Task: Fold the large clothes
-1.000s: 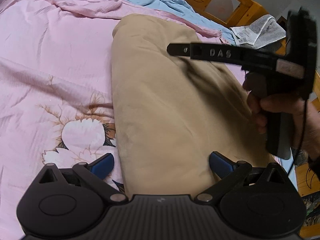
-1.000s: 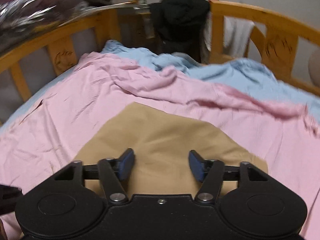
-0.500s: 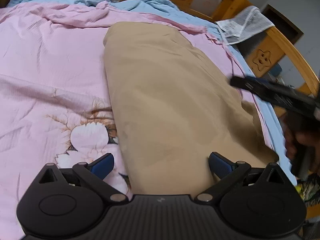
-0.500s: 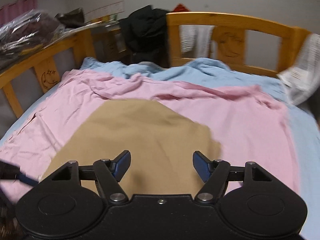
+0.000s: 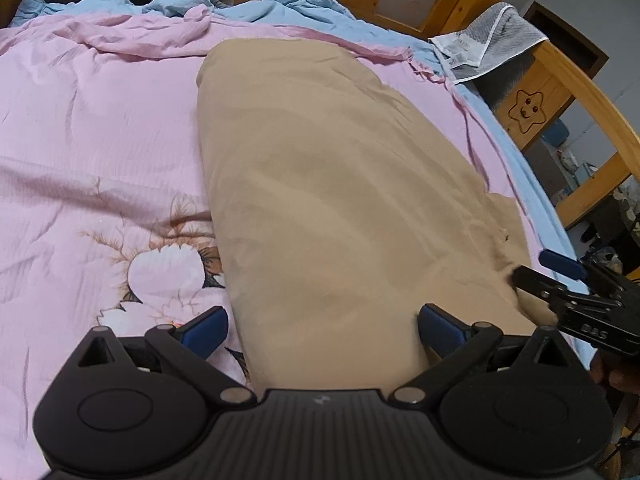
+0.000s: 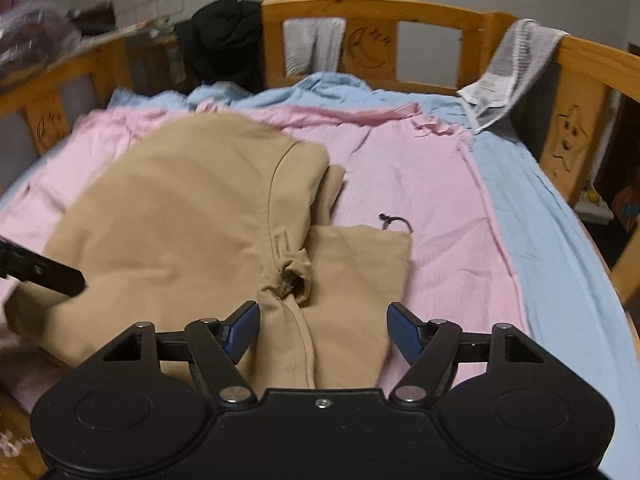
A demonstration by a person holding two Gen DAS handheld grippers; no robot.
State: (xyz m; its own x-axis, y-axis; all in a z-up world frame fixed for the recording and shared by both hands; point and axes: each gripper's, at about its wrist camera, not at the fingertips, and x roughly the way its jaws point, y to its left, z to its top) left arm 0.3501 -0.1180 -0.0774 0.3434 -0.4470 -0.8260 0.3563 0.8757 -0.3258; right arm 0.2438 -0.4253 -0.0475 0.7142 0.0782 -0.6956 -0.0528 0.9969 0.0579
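A large tan garment (image 5: 340,200) lies flat along the pink flowered quilt (image 5: 92,128). My left gripper (image 5: 322,328) hovers open over its near end, with the garment's left edge between the fingers and untouched. In the right wrist view the tan garment (image 6: 172,208) shows a seam, a gathered cuff (image 6: 294,276) and a dark drawstring (image 6: 394,222). My right gripper (image 6: 323,334) stands over that end with its jaws opening; cloth lies below them and the pads do not press on it. Seen from the left wrist, the right gripper (image 5: 538,270) sits at the garment's right corner.
A wooden bed rail (image 6: 372,12) with moon and star carvings rings the bed. A grey-white towel (image 6: 508,68) hangs over it at the right, and black clothing (image 6: 224,36) is heaped at the back. A blue sheet (image 6: 536,200) shows along the right side.
The right gripper has swept from above the garment's middle to its near right corner, and its jaws stand wider. The left gripper has stayed where it was.
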